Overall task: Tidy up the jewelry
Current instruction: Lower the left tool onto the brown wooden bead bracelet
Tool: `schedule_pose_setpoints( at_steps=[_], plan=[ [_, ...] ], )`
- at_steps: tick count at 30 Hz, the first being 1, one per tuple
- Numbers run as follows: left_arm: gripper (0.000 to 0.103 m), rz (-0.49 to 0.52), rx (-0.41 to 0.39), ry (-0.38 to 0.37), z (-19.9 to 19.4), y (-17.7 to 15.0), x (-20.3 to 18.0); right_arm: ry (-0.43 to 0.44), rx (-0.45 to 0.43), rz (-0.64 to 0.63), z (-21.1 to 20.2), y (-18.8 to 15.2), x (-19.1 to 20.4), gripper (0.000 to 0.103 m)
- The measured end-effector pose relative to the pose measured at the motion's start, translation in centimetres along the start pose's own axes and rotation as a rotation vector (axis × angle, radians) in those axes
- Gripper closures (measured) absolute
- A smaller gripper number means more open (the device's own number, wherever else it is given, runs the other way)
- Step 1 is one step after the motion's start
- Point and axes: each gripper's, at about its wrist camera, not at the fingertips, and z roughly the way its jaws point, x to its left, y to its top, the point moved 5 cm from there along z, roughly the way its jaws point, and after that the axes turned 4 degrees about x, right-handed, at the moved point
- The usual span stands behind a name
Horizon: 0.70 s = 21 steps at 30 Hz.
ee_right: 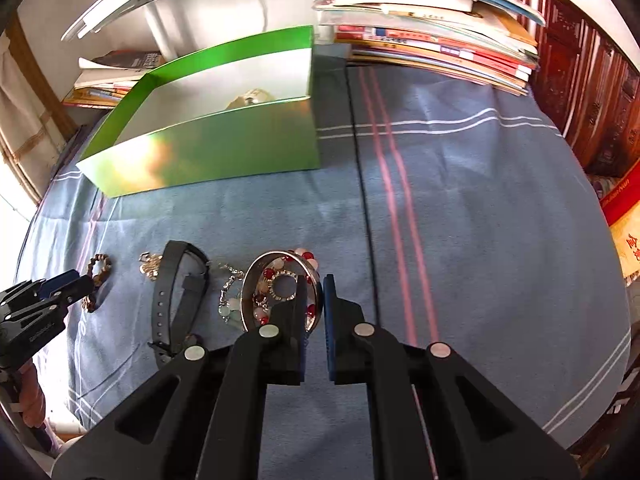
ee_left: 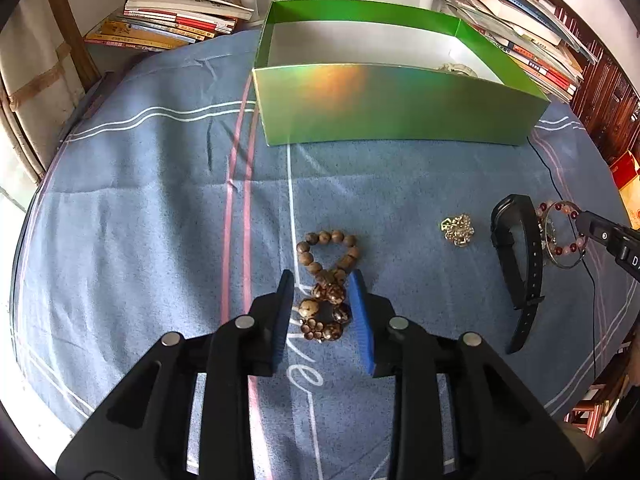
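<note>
Left wrist: fingers (ee_left: 294,304) (blue-padded) pinch beaded bracelet (ee_left: 326,304).

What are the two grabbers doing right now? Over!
Left gripper shut on brown bead bracelet. Right gripper shut on silver bangle. Green box open, path clear. Over.

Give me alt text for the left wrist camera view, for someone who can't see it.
A left hand-held gripper straddles a brown wooden bead bracelet on a blue striped tablecloth. Behind stands an open green cardboard box; at right lie a black watch strap and a small silver chain heap.
</note>
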Motion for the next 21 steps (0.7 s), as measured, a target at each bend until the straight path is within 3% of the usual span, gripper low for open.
schedule_pose_setpoints(
  at_steps=[6,12,21],
  plan=[
    [0.068,-0.001,0.024,-0.015,0.8,0.0,-0.3,-0.015,0.007,0.038,0.5,0.0,-1.2,0.086],
    [0.068,-0.012,0.048,-0.022,1.7,0.2,-0.4,-0.051,0.018,0.072,0.9,-0.2,-2.7,0.086],
    [0.067,-0.006,0.044,-0.016,2.0,0.3,-0.5,-0.035,0.043,0.069,2.0,-0.4,-2.4,0.086]
  ],
)
